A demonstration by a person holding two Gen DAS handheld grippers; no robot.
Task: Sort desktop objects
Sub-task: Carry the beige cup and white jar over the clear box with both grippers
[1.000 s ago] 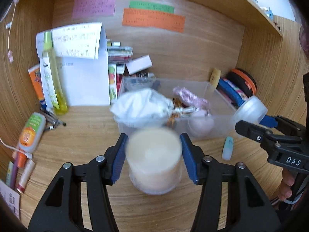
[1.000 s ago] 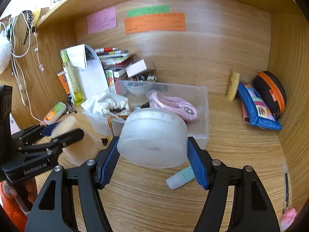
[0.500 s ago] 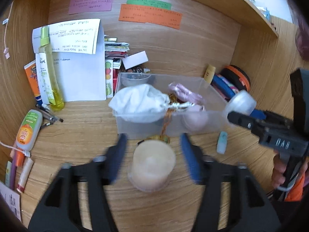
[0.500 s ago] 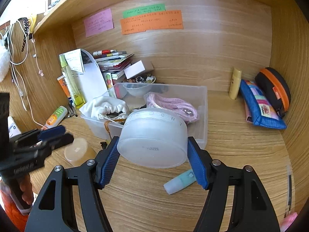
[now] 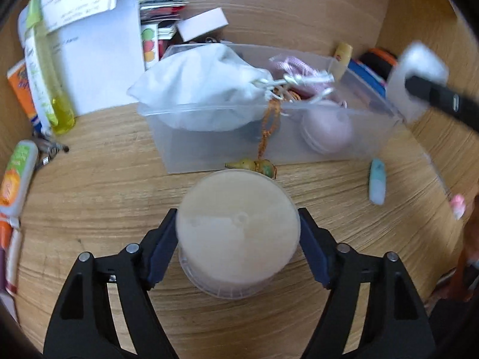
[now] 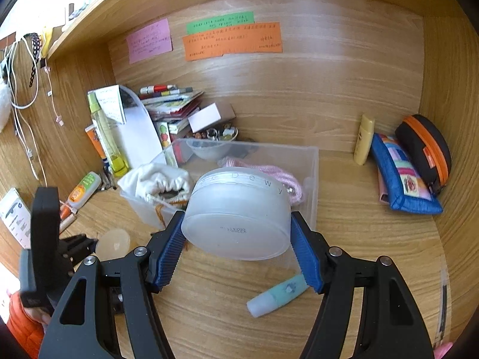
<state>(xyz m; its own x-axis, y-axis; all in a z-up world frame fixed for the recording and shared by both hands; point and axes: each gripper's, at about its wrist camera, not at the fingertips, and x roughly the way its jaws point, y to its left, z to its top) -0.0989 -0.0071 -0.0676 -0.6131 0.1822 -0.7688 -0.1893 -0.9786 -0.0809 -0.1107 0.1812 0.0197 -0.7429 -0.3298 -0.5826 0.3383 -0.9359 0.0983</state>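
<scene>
- Left gripper (image 5: 238,239): pads flank one cream jar (image 5: 238,233) standing on the desk (image 5: 104,179); grip contact unclear
- Right gripper (image 6: 236,257) clamps one frosted lid (image 6: 239,218) before one clear bin (image 6: 311,161)
- One mint tube (image 6: 277,294) lies on the desk

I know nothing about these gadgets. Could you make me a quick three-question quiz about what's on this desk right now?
1. True or false: the right gripper holds a frosted lid between its jaws.
2. What hangs over the front wall of the clear bin? A) an orange cord with a gourd charm B) a white cable C) a blue pouch
3. Fill in: the teal tube lies on the desk, in ______ of the bin.

Key: 1 true. 2 A. 3 front.
</scene>
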